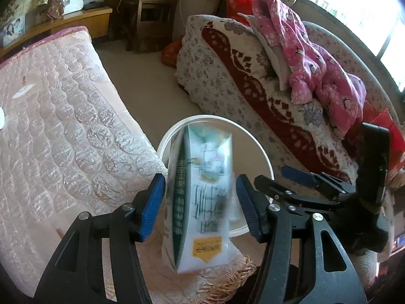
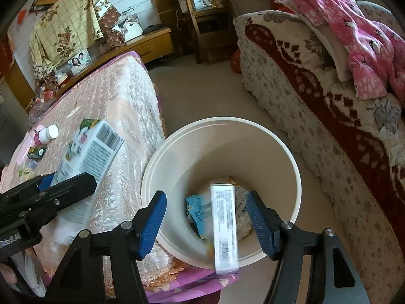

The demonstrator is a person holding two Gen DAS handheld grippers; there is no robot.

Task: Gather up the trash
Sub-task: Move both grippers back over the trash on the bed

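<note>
In the left wrist view a white and green carton stands between the blue pads of my left gripper, above the white bin. The left pad touches it; a small gap shows at the right pad. The carton is blurred. In the right wrist view my right gripper is open over the bin, and a long white box hangs blurred between the spread pads, touching neither. Wrappers lie in the bin. The left gripper and its carton also show there at left.
A table with a pink quilted cloth stands left of the bin, with a pink bottle and a small green box on it. A sofa with a red-patterned cover and pink clothes is at the right.
</note>
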